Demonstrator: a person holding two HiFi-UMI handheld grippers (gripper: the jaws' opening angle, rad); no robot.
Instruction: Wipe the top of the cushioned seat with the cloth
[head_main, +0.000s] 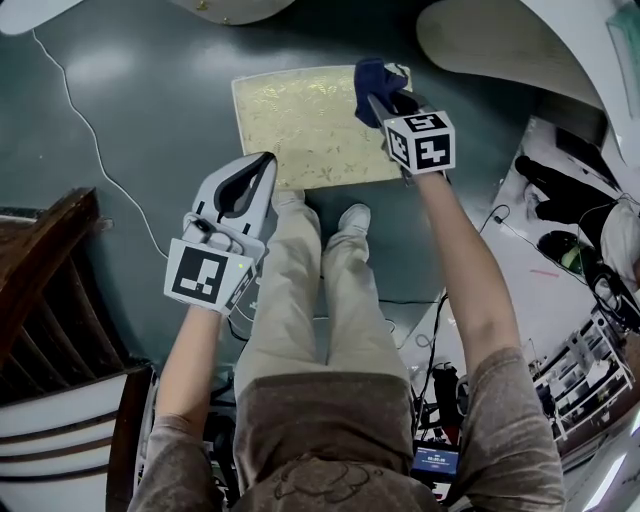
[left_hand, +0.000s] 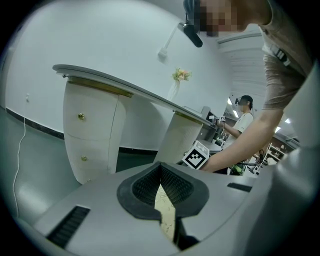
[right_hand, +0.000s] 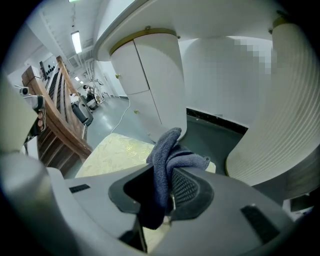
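The cloth (head_main: 373, 80) is already gripped: the right gripper (head_main: 385, 100) is clamped on it, a fold standing up between the jaws and a tail hanging below them in the right gripper view. The cloth is held over the far right corner of the cushioned seat (head_main: 300, 125); whether it presses on the fabric cannot be told. No trace of wiping is shown on the seat's top, so the share already covered cannot be judged, and the stretch from that corner toward the seat's left and near edges is taken as left to do. The right arm (head_main: 470, 280) is stretched nearly straight forward beside the seat's right edge. The left gripper (head_main: 262, 165) is held back at the seat's near left corner, jaws together on nothing, aimed toward the seat.
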